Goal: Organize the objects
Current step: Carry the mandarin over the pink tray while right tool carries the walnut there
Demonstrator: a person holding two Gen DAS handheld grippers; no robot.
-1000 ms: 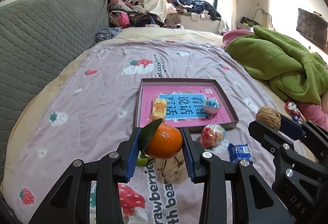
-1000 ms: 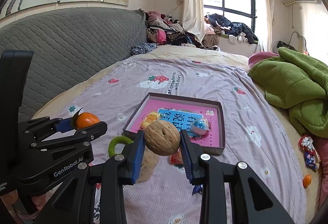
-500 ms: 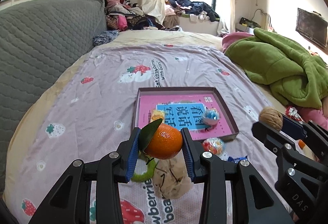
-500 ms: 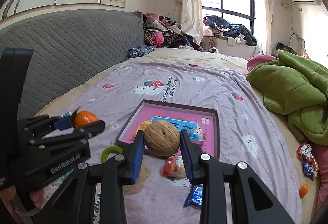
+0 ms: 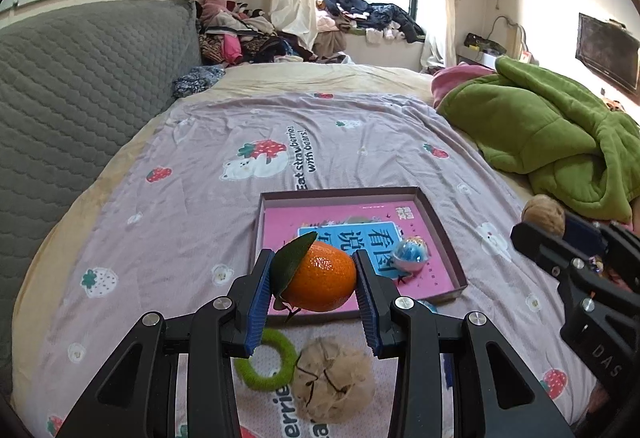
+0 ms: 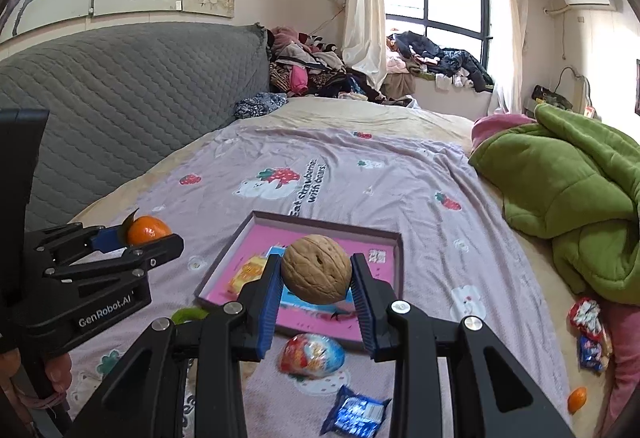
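Left gripper (image 5: 316,280) pinching a mandarin (image 5: 322,278) between its blue pads (leaf still attached, on the left pad side), held off the bedsheet (image 5: 180,197). Right gripper (image 6: 316,278) clamped on a walnut (image 6: 316,274), also lifted. Just beyond both sets of fingertips: the pink tray (image 6: 224,270), holding a yellow candy (image 6: 246,274) and a small blue ball (image 5: 410,254). Below the left fingers: green ring (image 5: 266,362) and beige pompom (image 5: 332,378), touching. Below the right fingers: red wrapped candy (image 6: 312,356), blue packet (image 6: 356,416).
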